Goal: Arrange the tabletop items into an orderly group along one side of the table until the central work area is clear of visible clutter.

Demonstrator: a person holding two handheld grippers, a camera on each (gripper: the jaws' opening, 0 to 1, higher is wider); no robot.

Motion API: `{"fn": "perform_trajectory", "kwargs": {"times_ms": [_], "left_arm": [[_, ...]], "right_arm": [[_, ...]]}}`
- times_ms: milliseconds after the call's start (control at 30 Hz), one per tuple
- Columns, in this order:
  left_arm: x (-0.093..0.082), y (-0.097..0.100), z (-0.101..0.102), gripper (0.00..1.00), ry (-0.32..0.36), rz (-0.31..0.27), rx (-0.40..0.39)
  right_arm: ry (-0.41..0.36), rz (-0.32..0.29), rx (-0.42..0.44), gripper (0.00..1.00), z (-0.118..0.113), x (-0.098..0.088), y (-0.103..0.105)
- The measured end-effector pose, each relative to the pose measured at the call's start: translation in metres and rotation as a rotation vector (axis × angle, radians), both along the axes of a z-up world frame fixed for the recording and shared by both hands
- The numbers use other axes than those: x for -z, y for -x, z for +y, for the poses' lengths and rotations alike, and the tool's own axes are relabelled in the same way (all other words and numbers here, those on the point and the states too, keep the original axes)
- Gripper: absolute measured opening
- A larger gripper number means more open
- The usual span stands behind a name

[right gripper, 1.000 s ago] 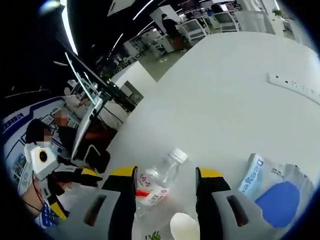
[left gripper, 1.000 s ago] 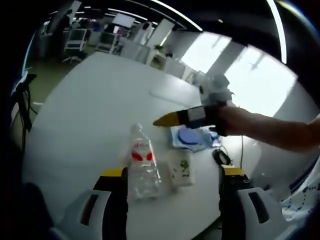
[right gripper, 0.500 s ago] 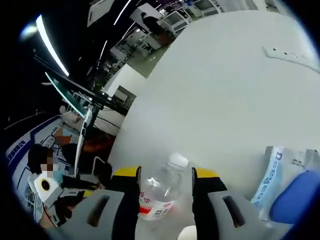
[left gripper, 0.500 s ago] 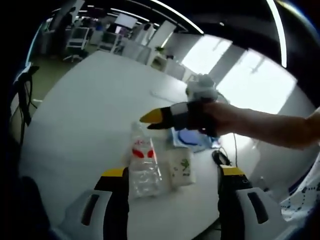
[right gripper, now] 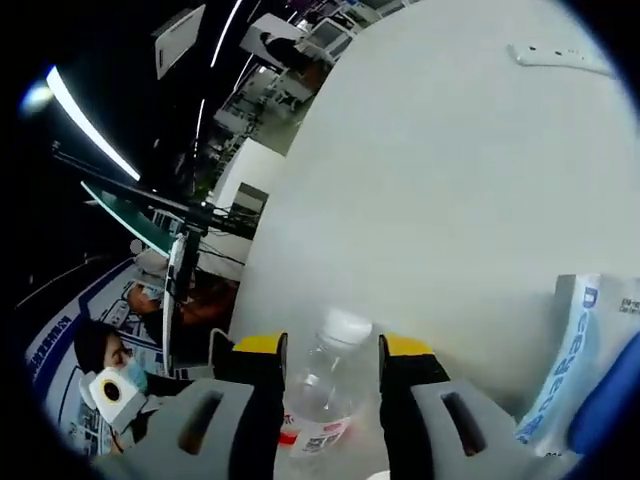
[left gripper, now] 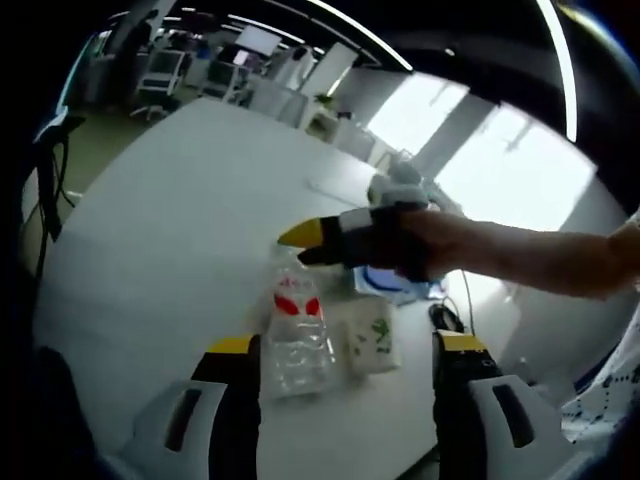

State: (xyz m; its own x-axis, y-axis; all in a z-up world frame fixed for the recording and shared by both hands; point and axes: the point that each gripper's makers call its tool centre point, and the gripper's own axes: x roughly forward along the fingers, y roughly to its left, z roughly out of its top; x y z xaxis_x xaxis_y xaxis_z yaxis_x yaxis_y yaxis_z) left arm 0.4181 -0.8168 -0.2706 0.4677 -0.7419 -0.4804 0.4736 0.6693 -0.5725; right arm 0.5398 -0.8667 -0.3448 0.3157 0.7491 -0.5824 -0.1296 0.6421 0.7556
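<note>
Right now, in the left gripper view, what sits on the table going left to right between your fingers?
Clear water bottle → white carton with a green print → dark cable at the table edge.

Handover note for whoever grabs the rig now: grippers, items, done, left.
Right gripper: jaws either side of the clear water bottle near its cap; contact unclear, so grip not confirmed.
Left gripper: open, holding nothing, hovering near the table edge.
Items: bottle upright, paper cup right beside it, blue-and-white packet just behind them.
Done: the three sit close together.
Left: secure the bottle, line the group up along one side; a white power strip lies farther out on the table.
</note>
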Motion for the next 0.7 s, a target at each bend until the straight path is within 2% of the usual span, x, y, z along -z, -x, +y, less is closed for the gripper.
{"fn": "perform_trajectory", "kwargs": {"times_ms": [700], "left_arm": [[0.015, -0.006, -0.002, 0.64, 0.006, 0.019, 0.007]], "right_arm": [[-0.059, -0.001, 0.031, 0.22, 0.008, 0.013, -0.008]]}}
